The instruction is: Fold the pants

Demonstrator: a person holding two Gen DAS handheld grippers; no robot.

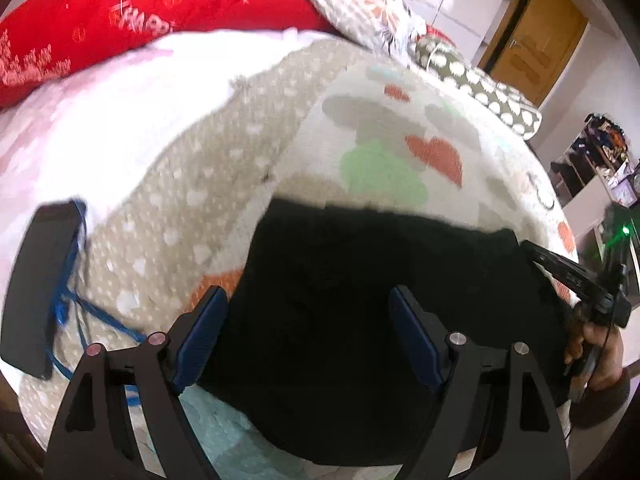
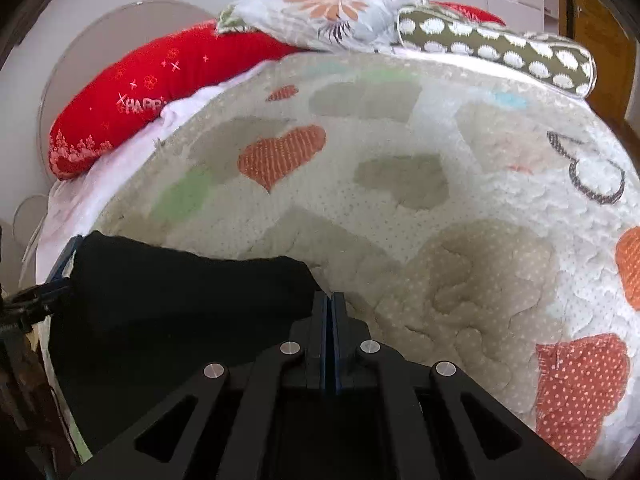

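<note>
The black pants (image 1: 380, 320) lie folded in a compact block on the heart-patterned quilt (image 1: 380, 128) near the bed's front edge. My left gripper (image 1: 308, 300) is open, its blue-padded fingers spread just above the pants' left part, holding nothing. My right gripper (image 2: 330, 300) is shut at the right corner of the pants (image 2: 180, 312); whether cloth is pinched between the pads cannot be told. The right gripper also shows in the left wrist view (image 1: 576, 276), at the pants' right edge, with the hand holding it.
A red pillow (image 2: 132, 92), a floral pillow (image 2: 320, 12) and a dotted bolster (image 2: 500, 52) line the far side of the bed. A dark phone-like slab (image 1: 40, 288) with a blue cord (image 1: 80, 312) lies at the left. A wooden door (image 1: 536, 44) stands at the right.
</note>
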